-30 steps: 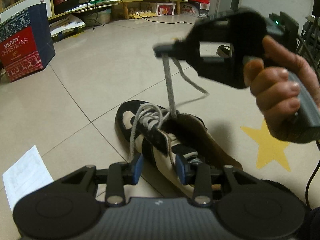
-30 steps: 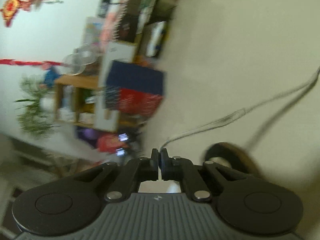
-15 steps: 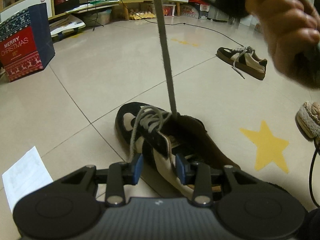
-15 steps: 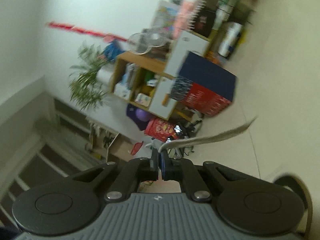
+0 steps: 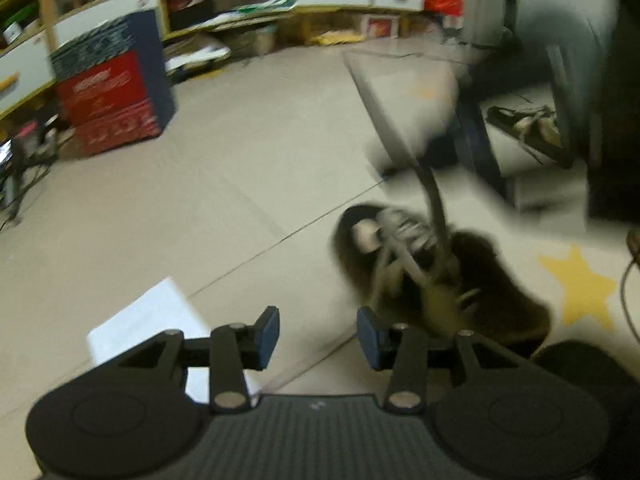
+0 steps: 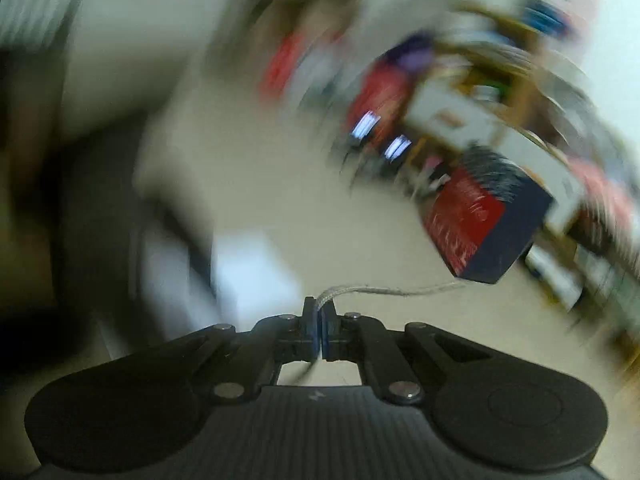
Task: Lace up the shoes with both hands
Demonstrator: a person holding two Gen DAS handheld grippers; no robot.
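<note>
While the left gripper (image 5: 318, 330) hangs low over the pale tiled floor (image 5: 224, 184), its blue-padded jaws are opening and stand partly apart with nothing but bare tile between them. Just beyond its right-hand finger lies the dark suede shoe with cream side panels (image 5: 436, 276), toe pointing away from the camera and blurred by motion; it rests on the floor beside a yellow star marking (image 5: 580, 284). From the shoe's upper eyelets a flat grey lace (image 5: 434, 204) rises steeply up and to the left, past a dark, smeared shape that cannot be made out. A white sheet of paper (image 5: 156, 320) lies on the tiles near the left finger, and a red and navy printed box (image 5: 112, 84) stands well apart, in front of low shelves. A second shoe (image 5: 528, 132) sits far off at the right. In the right wrist view, heavily streaked, the right gripper (image 6: 319, 316) has its pads pressed together on the grey lace, which leaves the pinch at the fingertips and trails off to the right across the pale floor.
</note>
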